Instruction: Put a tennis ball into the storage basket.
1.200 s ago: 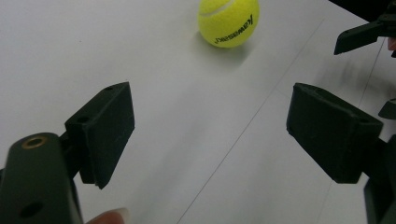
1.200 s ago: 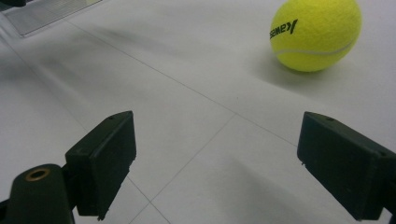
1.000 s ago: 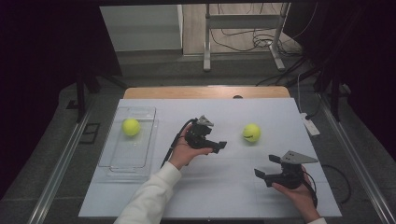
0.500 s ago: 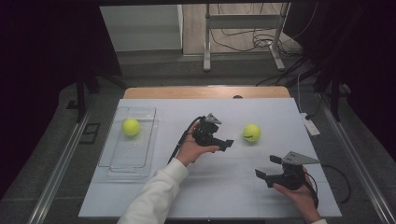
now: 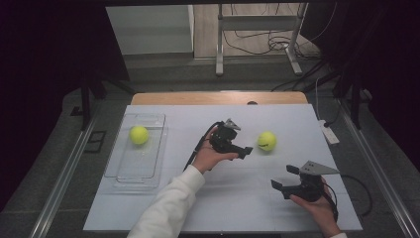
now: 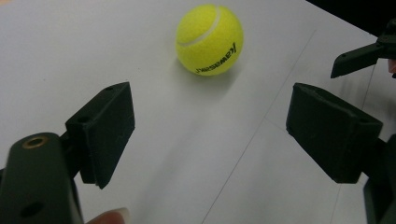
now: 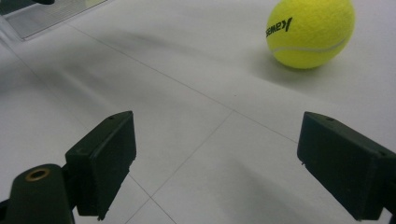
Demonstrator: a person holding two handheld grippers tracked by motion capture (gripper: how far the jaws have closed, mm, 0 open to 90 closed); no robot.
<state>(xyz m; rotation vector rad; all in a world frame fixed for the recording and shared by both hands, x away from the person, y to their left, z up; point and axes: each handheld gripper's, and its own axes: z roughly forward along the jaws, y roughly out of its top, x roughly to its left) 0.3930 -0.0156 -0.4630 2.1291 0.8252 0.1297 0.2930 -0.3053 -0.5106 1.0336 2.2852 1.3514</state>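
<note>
A yellow tennis ball (image 5: 267,141) lies on the white table, right of centre. My left gripper (image 5: 245,144) hovers just left of it, open and pointing at it. In the left gripper view the ball (image 6: 209,39) sits ahead of the gripper (image 6: 210,112), beyond the jaw tips, with nothing between the jaws. A second tennis ball (image 5: 139,135) rests in a clear tray (image 5: 132,171) at the left. My right gripper (image 5: 284,177) is open near the front right; in the right gripper view (image 7: 215,154) the loose ball (image 7: 310,32) lies ahead to the right.
A white power strip (image 5: 329,134) lies at the table's right edge. The left gripper's cable (image 5: 197,148) trails back toward the person's sleeve. A corner of the tray (image 7: 42,18) and the right gripper's jaw (image 6: 359,58) appear in the gripper views.
My left gripper has moved right across the table, closer to the loose ball. The right gripper and both balls have stayed in place.
</note>
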